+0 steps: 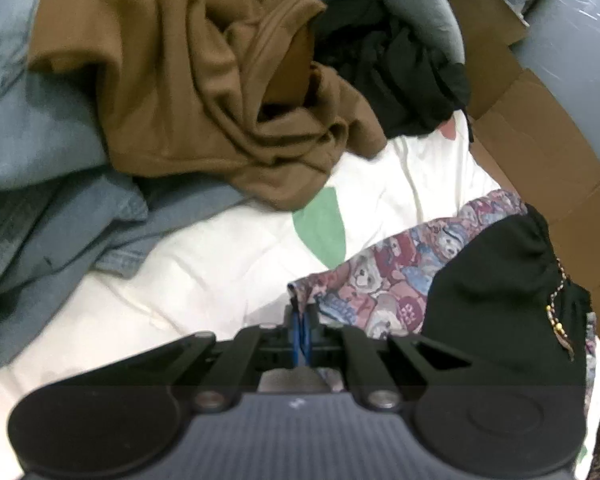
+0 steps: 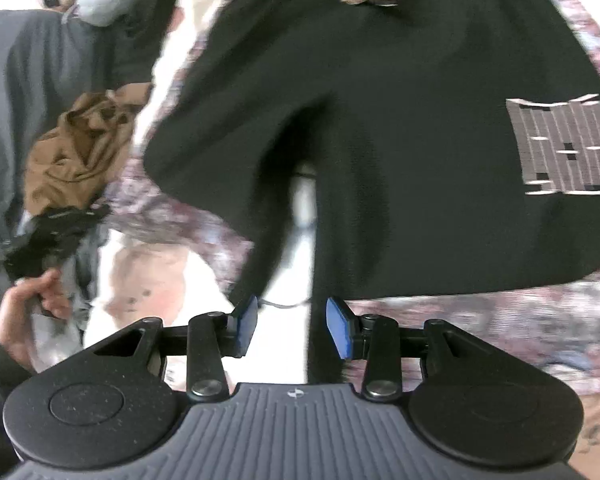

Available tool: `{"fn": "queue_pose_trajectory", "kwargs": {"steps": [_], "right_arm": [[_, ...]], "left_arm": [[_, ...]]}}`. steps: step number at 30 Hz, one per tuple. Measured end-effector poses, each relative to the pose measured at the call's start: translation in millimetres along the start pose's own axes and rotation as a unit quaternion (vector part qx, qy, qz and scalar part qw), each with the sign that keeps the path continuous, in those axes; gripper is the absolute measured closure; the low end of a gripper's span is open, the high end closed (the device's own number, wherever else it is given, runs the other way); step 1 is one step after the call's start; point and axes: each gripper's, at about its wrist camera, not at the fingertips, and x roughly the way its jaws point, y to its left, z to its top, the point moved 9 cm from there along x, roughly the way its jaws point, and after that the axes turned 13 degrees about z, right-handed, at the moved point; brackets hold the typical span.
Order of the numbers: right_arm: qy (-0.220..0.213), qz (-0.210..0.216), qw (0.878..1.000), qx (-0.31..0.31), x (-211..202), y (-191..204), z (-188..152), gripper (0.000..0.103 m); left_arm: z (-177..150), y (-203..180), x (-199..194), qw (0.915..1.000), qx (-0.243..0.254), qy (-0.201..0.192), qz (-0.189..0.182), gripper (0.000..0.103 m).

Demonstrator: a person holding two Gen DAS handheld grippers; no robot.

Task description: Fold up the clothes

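1. Left wrist view: the left hand-held gripper [image 1: 301, 326] is sitting with its blue pads pressed together, pinching the corner of a teddy-bear print cloth [image 1: 396, 276] that is lying on a white sheet [image 1: 204, 268] with green and pink patches.
2. A black garment [image 1: 496, 276] is lying on the print cloth to the right, a beaded cord [image 1: 560, 300] trailing along its edge.
3. Farther back, a crumpled brown garment [image 1: 204, 92] is resting on blue denim clothes [image 1: 40, 152]; another dark garment [image 1: 404, 76] is lying beside it, and flattened cardboard [image 1: 548, 168] is lining the right side.
4. Right wrist view: the right hand-held gripper [image 2: 292, 326] is standing partly open with nothing between its pads, just above the lower edge of the black garment [image 2: 380, 120], which is spread over the print cloth [image 2: 480, 332] and carrying a grey woven patch [image 2: 562, 148].
5. At the left, a person's hand [image 2: 24, 312] is gripping the other black gripper, with the brown garment [image 2: 76, 148] beyond it.
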Motion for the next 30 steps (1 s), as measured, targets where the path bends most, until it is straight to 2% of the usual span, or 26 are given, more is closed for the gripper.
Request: {"fn": "queue_pose_trajectory", "kwargs": {"steps": [3,6,8,13,15,17,21,23,24,25,26,27,30], "right_arm": [[-0.005,0.024,1.0,0.01,25.1,12.4,-0.8,0.057],[-0.015,0.041,0.999,0.028,51.2,20.3,-1.5,0.058],[-0.033,0.044,0.997,0.049,63.9,19.1,-1.4,0.058],[-0.079,0.039,0.992,0.092,78.5,6.7,0.1,0.054],[-0.085,0.042,0.99,0.103,82.0,3.3,-2.6,0.051],[-0.099,0.039,0.988,0.11,82.4,0.4,-3.3,0.043],[-0.116,0.056,0.983,0.132,92.8,0.8,-3.2,0.042],[-0.123,0.07,0.98,0.143,98.6,2.1,-3.3,0.048],[-0.125,0.083,0.978,0.148,100.4,3.8,-4.4,0.055],[-0.126,0.095,0.975,0.153,102.0,5.4,-5.5,0.074],[-0.131,0.1,0.973,0.16,101.8,5.9,-6.3,0.085],[-0.14,0.1,0.971,0.164,98.9,5.7,-6.7,0.101],[-0.166,0.104,0.964,0.179,90.1,5.9,-8.8,0.102]], "left_arm": [[7.9,5.5,-2.3,0.9998,-0.018,-0.005,-0.007,0.094],[16.9,8.9,-2.3,0.9995,-0.026,-0.012,-0.009,0.08],[21.2,10.0,1.0,0.9995,-0.028,-0.009,-0.013,0.072],[25.9,10.7,15.8,0.9998,-0.015,0.003,-0.016,0.061],[25.7,11.2,24.4,0.9998,-0.009,0.011,-0.017,0.061],[23.5,11.3,32.0,0.9997,-0.005,0.018,-0.017,0.061],[15.4,7.1,44.5,0.9992,0.008,0.03,-0.024,0.061],[11.3,5.2,46.6,0.9991,0.022,0.03,-0.021,0.061],[10.5,5.1,45.4,0.999,0.022,0.031,-0.024,0.061],[10.0,5.0,43.7,0.9988,0.022,0.033,-0.027,0.061],[9.5,5.0,42.0,0.9987,0.021,0.034,-0.031,0.061],[8.9,4.9,40.4,0.9986,0.021,0.036,-0.034,0.061],[11.8,7.6,37.0,0.9988,0.019,0.032,-0.034,0.062]]}}
